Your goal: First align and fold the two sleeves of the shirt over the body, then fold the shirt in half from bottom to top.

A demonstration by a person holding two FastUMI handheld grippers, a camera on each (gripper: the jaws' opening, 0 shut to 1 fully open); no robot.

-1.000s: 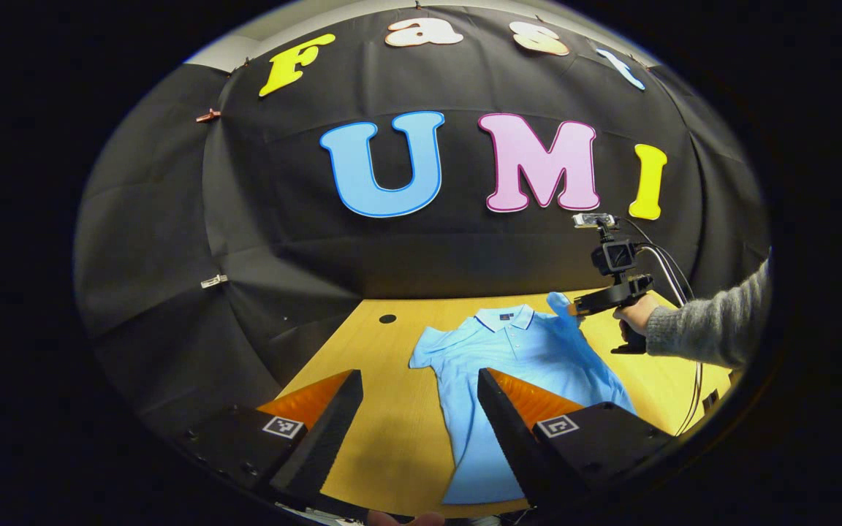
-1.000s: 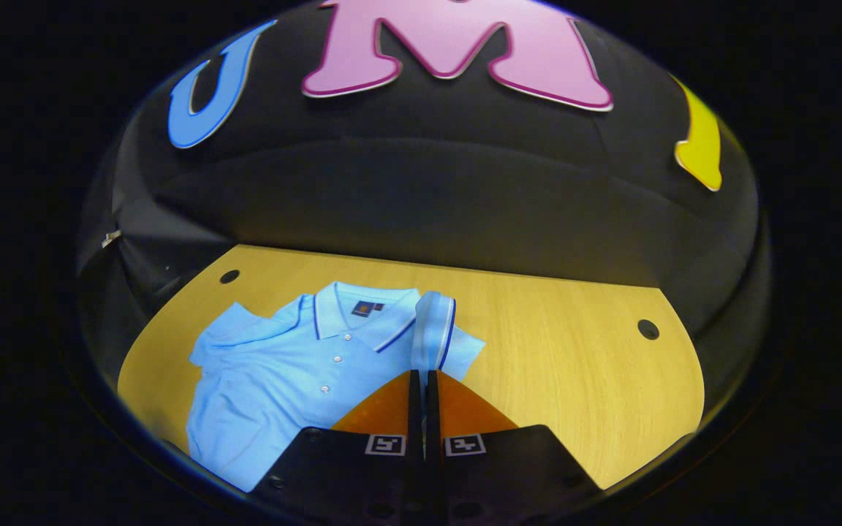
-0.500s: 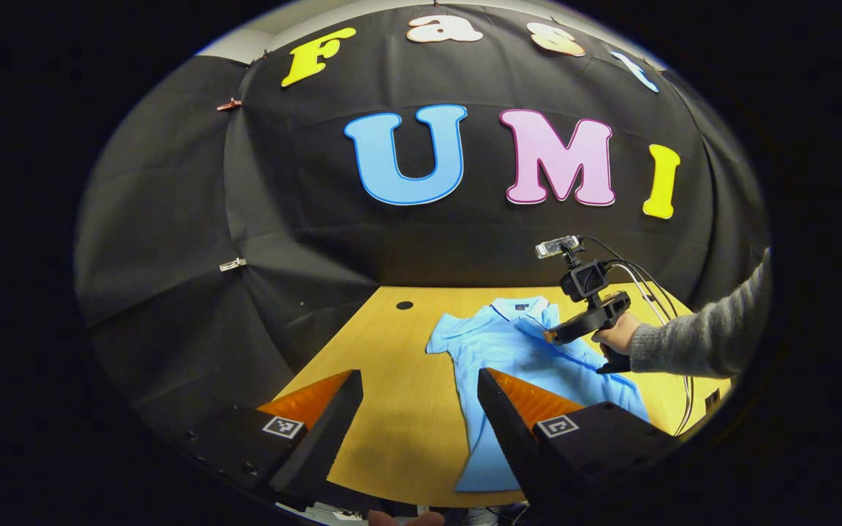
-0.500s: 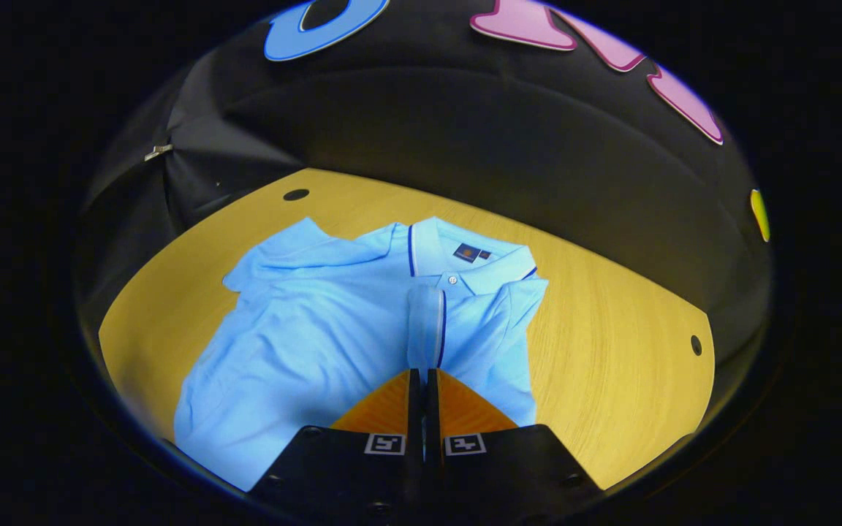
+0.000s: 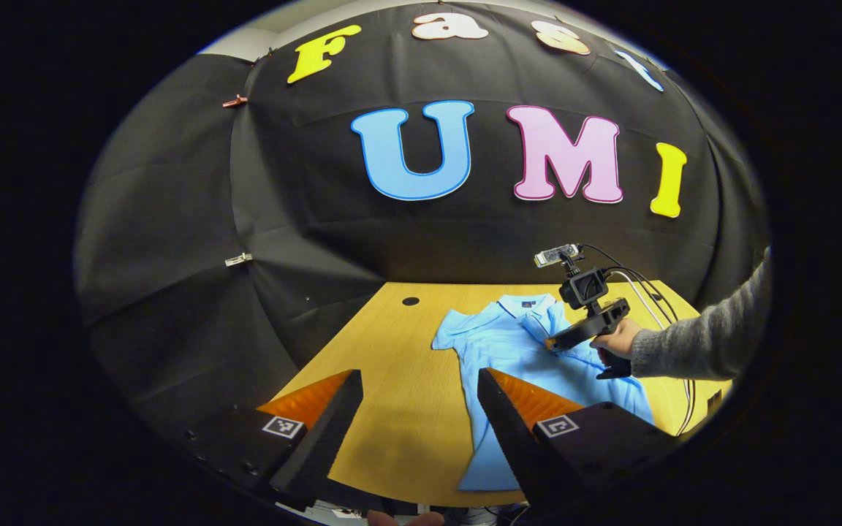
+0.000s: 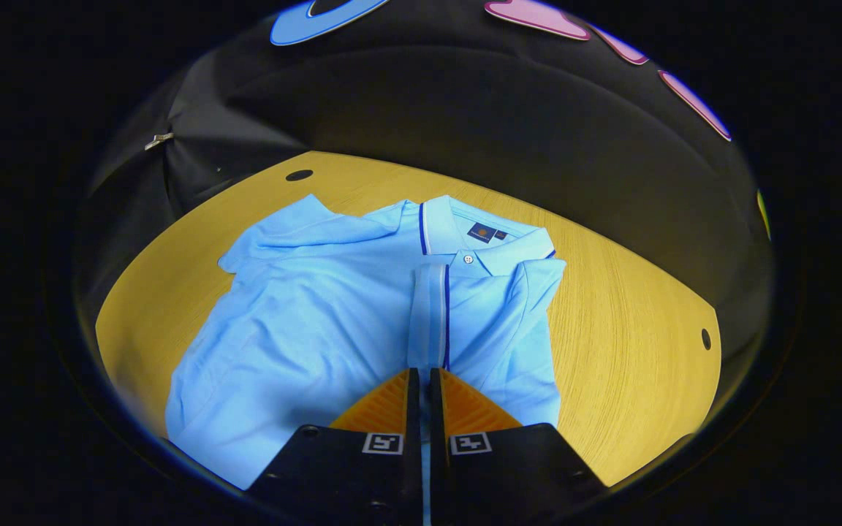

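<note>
on the counter [image 6: 633,307], shirt [image 6: 304,329] lying flat, one sleeve [image 6: 428,314] folded over the body and pinched by right tongs [image 6: 425,380]; left tongs [image 5: 417,398] spread, empty; other sleeve [image 6: 275,234] and bottom-to-top fold pending.

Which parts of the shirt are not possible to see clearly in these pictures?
- Shirt hem: right gripper view, cut off by the view's lower edge and hidden behind the right gripper.
- Sleeve tip: right gripper view, hidden between the fingers.
- Shirt's lower right part: left gripper view, hidden behind the left gripper.
</note>
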